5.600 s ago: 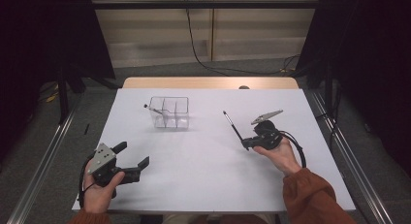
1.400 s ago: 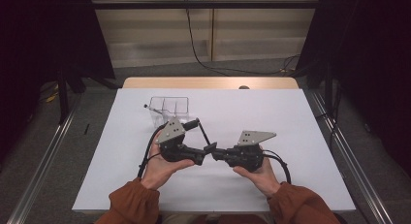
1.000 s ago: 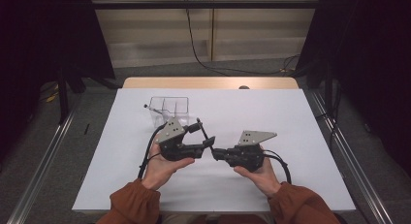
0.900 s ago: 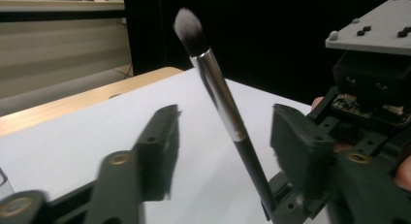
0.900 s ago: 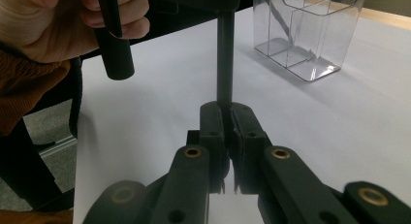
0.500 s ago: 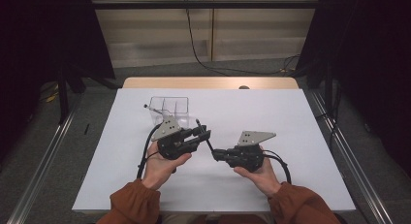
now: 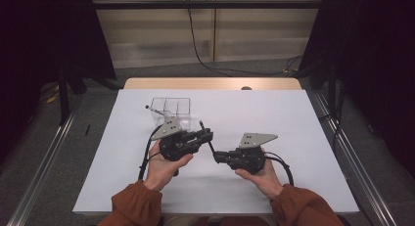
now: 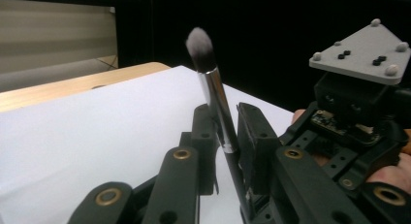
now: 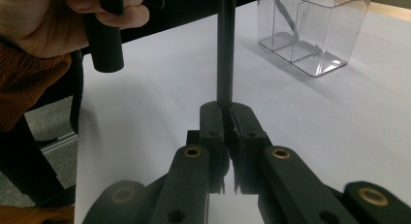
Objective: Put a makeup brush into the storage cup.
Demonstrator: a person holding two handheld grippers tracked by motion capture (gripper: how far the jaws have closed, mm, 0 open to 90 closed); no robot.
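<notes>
Both hands meet low over mid-table: right gripper pinches the makeup brush handle, left gripper, jaws just closing, clamps its silver ferrule, bristles up.

- High view: even overhead light, bright white worktop, dark surroundings, soft shadows.
- Left gripper view: brush tip slightly blurred.
- Right gripper view: glare on the clear organizer; near fingers soft.

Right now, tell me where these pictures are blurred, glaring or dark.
Left gripper view: the makeup brush tip is soft, the backdrop black. Right gripper view: the clear organizer shows small glints, the near hand blurs. High view: the white table is evenly lit, its surroundings dark.
</notes>
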